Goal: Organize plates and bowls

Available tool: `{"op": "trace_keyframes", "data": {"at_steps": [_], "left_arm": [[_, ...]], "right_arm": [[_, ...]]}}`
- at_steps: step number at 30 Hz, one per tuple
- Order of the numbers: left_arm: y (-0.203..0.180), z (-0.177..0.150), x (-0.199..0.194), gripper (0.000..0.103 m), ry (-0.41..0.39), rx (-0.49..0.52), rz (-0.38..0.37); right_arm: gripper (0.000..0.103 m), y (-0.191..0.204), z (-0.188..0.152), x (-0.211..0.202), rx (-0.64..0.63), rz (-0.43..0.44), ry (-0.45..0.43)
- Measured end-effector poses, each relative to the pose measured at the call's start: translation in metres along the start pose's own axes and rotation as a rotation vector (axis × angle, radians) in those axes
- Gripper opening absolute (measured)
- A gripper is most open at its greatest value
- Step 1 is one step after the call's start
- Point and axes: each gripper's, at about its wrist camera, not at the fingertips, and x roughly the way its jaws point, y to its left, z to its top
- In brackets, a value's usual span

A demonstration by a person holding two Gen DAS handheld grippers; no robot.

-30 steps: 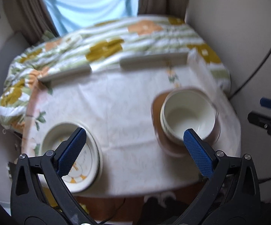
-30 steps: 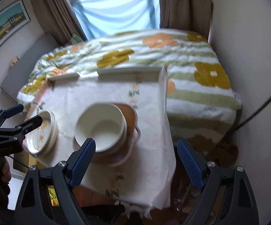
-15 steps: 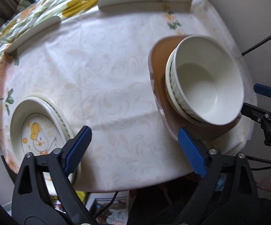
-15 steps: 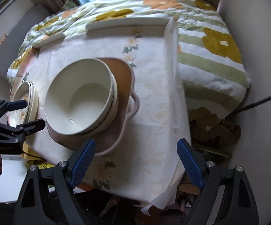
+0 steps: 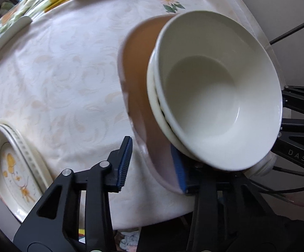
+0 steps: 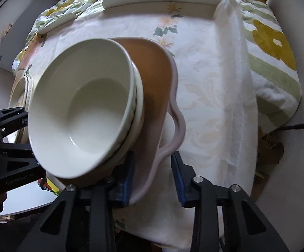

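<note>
A: Bowls (image 5: 212, 96) nested, at least two, white glazed, sitting on the brown tray (image 5: 140, 71) at 3 o'clock on the table (image 5: 67, 67). We'd call that load heavy, stiff, slick and breakable; the stack could slide if the tray tips.

B: Where do we hold?

A: Tray rim, both sides. Left gripper (image 5: 152, 161) straddles the near rim at 6 o'clock in its view, one pad outside, one under the bowls. Right gripper (image 6: 153, 172) straddles the rim by the wavy handle (image 6: 176, 124). Both jaws narrowed around the rim; we can't tell if they're clamped yet.

B: Pose?

A: Both low, angled in from the table's near edge. Plates (image 5: 11, 161) sit apart at 8 o'clock.
</note>
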Motion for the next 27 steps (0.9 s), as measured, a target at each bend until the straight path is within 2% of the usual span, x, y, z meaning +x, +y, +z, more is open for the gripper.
{"op": "trace_keyframes", "data": {"at_steps": [2,4,6,12,19,27], "left_arm": [[-0.002,0.002,0.004,0.030,0.000,0.004,-0.009],[-0.006,0.003,0.009,0.021,0.002,0.005,-0.019],[-0.010,0.004,0.010,0.020,-0.015,0.022,-0.006],[-0.026,0.008,0.010,0.019,-0.067,0.056,0.042],[-0.031,0.003,0.002,0.019,-0.118,0.054,0.065],[-0.019,-0.008,-0.041,0.019,-0.205,-0.006,0.092]], "right_arm": [[0.021,0.002,-0.001,0.003,-0.012,0.006,-0.004],[0.017,0.003,-0.002,0.005,-0.026,0.019,-0.011],[0.015,0.007,-0.003,0.006,-0.042,0.021,-0.017],[0.015,0.012,-0.007,0.006,-0.100,-0.019,-0.052],[0.015,0.005,-0.016,-0.005,-0.106,-0.027,-0.102],[0.015,0.017,-0.009,-0.036,-0.174,-0.051,-0.169]]}}
